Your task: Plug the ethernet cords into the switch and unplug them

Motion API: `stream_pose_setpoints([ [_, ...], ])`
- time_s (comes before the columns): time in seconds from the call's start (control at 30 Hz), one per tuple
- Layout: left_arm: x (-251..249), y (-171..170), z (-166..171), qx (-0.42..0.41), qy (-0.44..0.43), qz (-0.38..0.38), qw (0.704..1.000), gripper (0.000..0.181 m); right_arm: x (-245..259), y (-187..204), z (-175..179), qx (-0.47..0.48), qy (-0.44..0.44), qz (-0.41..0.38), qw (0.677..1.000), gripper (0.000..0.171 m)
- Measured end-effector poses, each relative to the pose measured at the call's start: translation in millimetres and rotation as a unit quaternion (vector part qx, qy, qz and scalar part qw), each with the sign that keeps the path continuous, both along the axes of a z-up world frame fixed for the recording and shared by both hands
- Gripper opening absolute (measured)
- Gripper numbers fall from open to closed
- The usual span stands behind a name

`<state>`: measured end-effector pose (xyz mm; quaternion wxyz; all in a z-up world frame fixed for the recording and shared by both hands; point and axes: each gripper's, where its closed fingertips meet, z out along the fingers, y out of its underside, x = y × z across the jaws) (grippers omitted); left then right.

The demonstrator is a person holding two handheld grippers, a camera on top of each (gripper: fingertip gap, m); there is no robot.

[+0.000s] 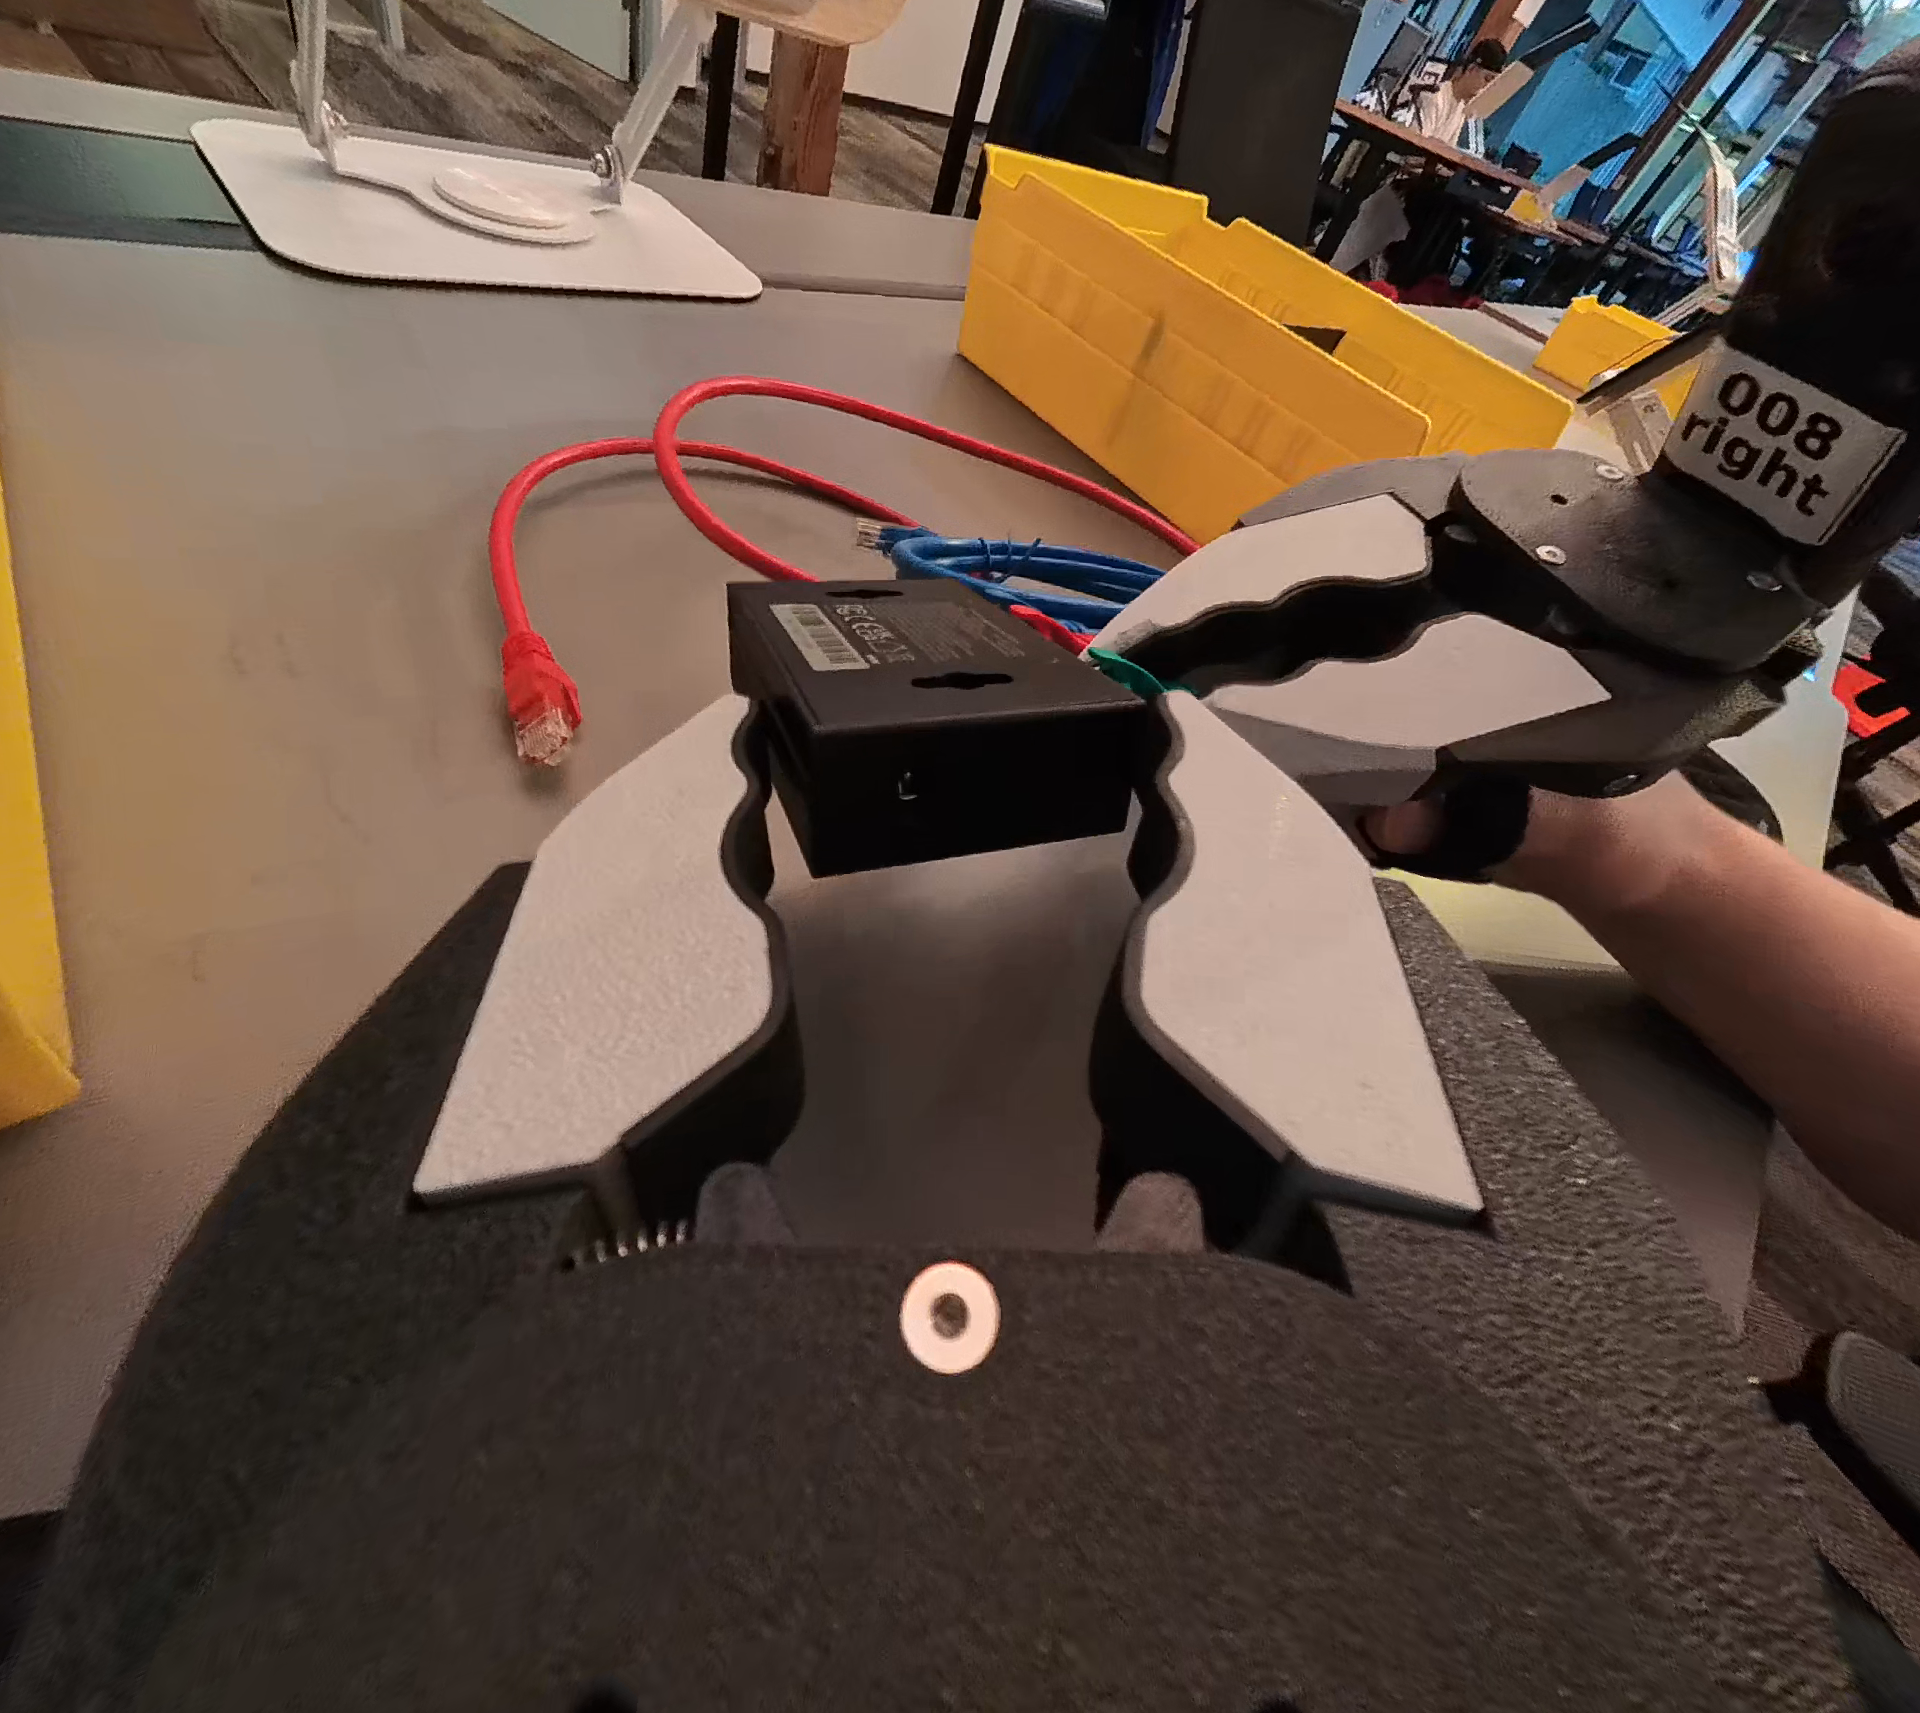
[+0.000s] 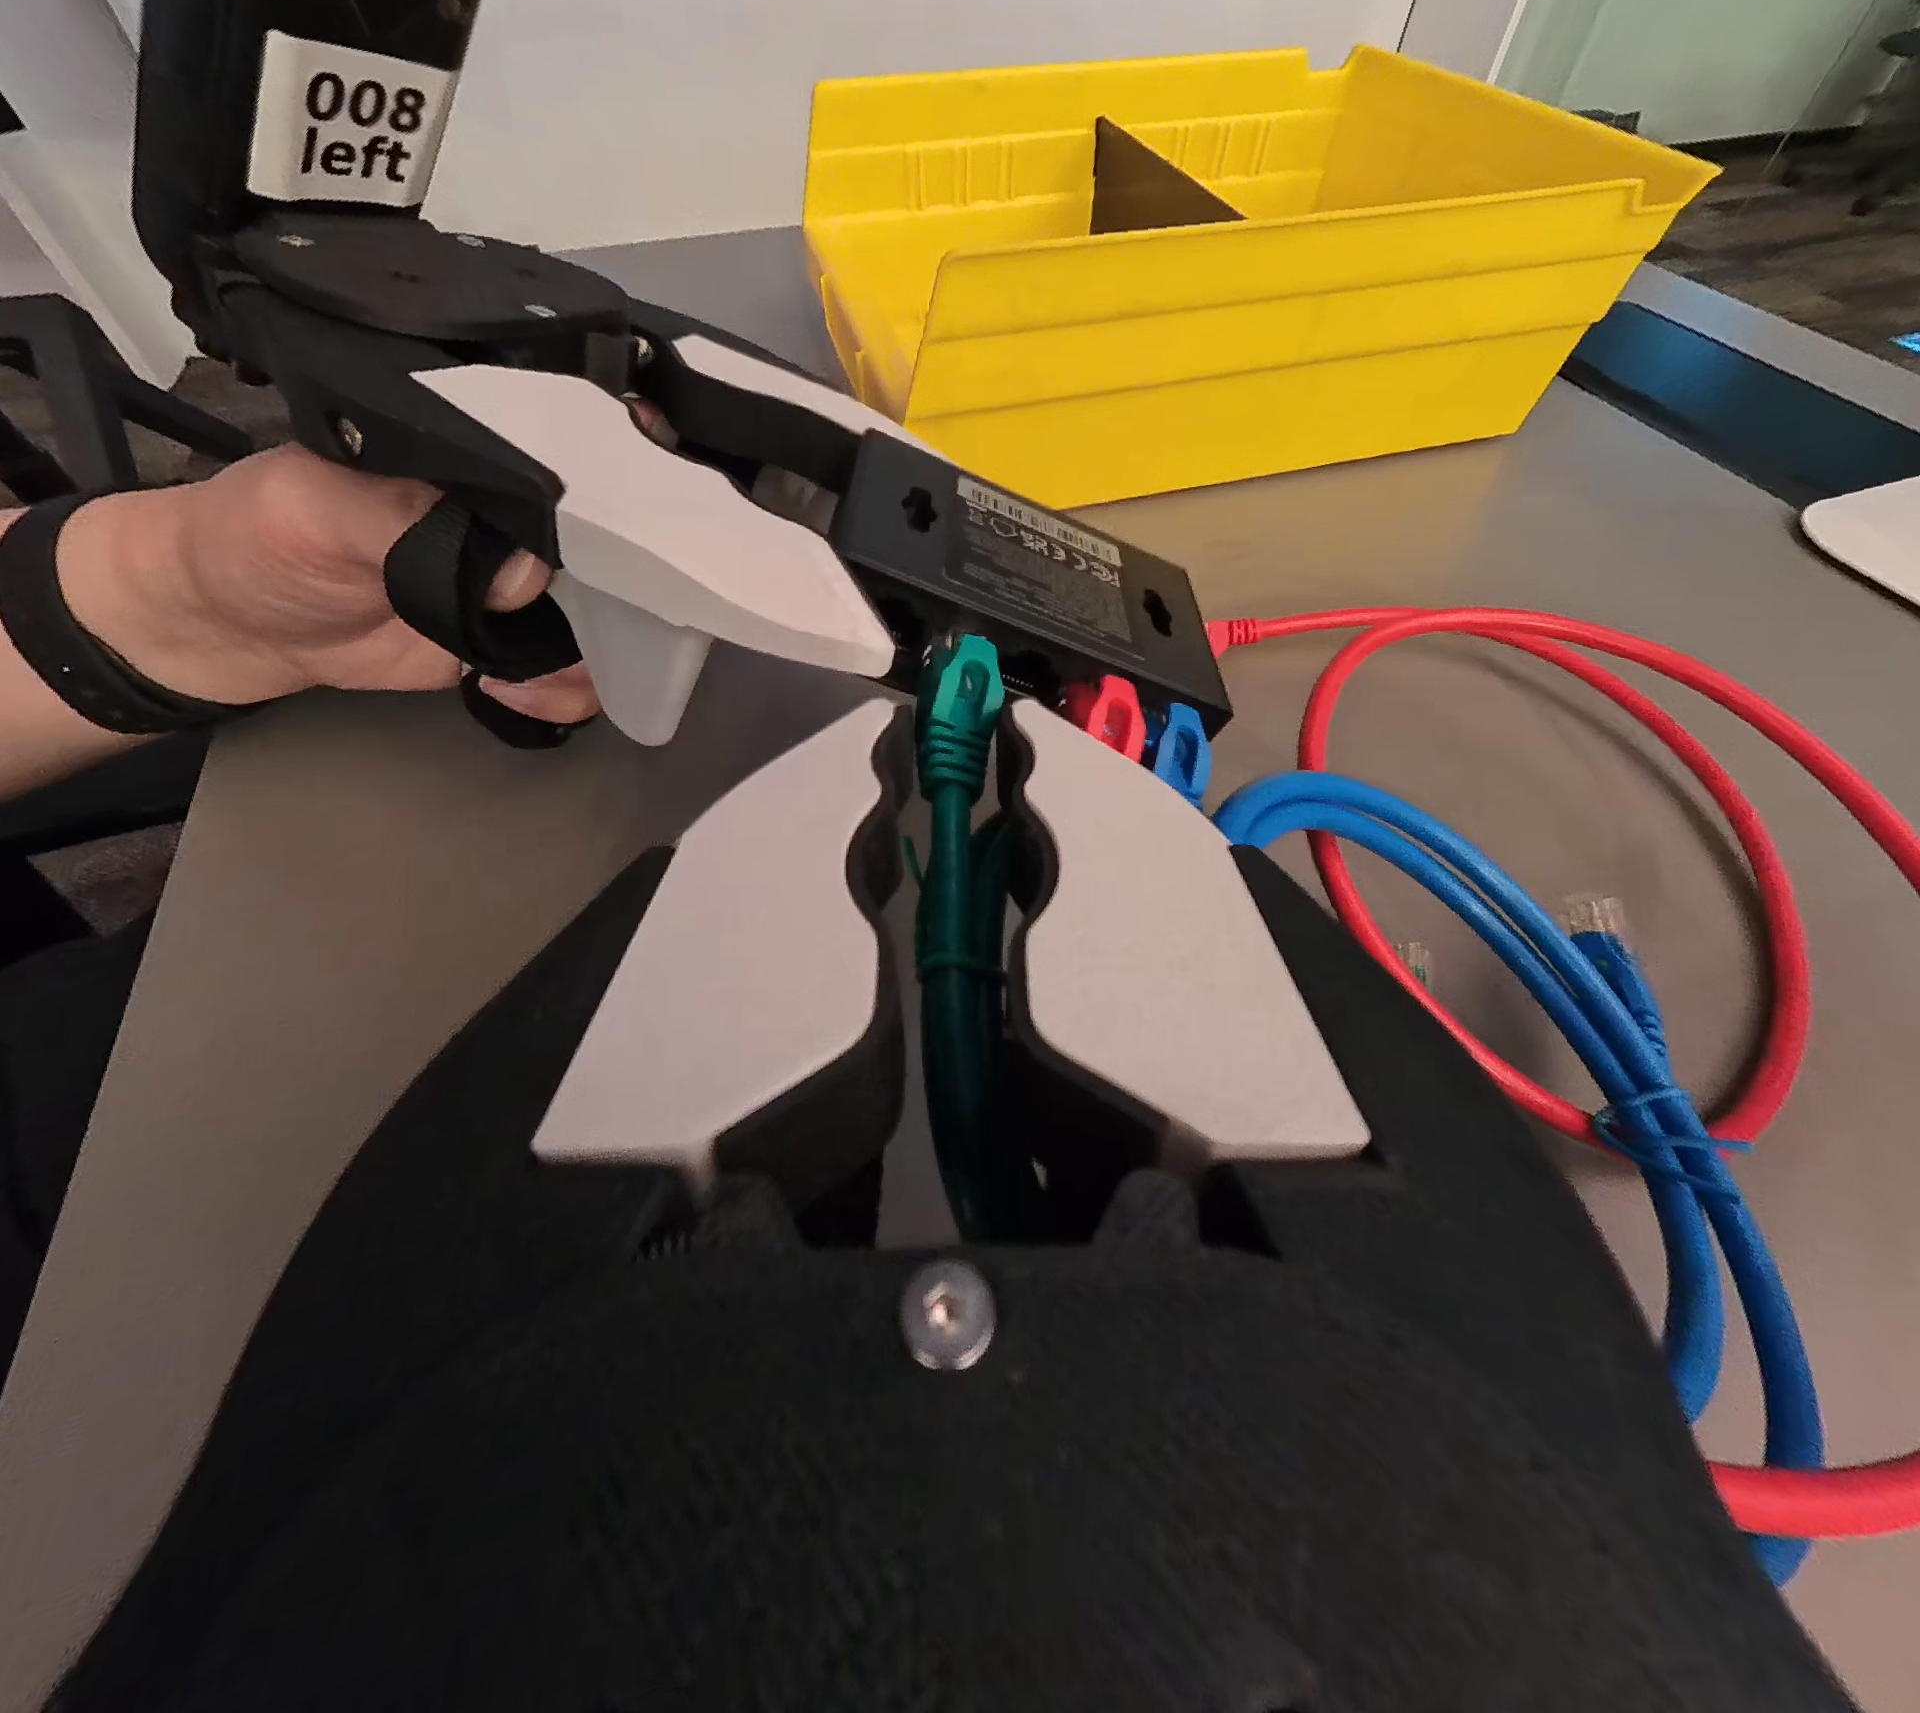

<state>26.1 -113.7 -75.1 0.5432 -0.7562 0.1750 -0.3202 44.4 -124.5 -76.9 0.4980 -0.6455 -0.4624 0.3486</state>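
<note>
Red cord [image 2: 1110, 713] and blue cord [image 2: 1179, 744] are already in the switch [image 2: 1039, 567]. The left gripper [image 1: 951, 718] clamps the switch while the right gripper [image 2: 954, 728] pinches the green plug [image 2: 961, 687] at a port. Can't tell if it's seated.

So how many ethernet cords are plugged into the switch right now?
3. On the switch, the green cord sits between the right gripper fingers, the red cord beside it, and the blue cord at the end. Ports behind the left gripper may be hidden.
</note>
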Motion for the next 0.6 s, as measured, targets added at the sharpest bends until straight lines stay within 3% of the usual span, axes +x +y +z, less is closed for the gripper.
stream_pose_setpoints([
  [0.37, 0, 1, -7, -0.015, 0.002, -0.003, 1.000, 0.068, 3, 0, -15, 0.013, -0.067, -0.002, 0.998, 0.016],
  [0.6, -2, 2, -5, -0.011, 0.000, 0.001, 1.000, 0.068, 5, -1, -12, -0.036, -0.039, 0.009, 0.999, 0.013],
])
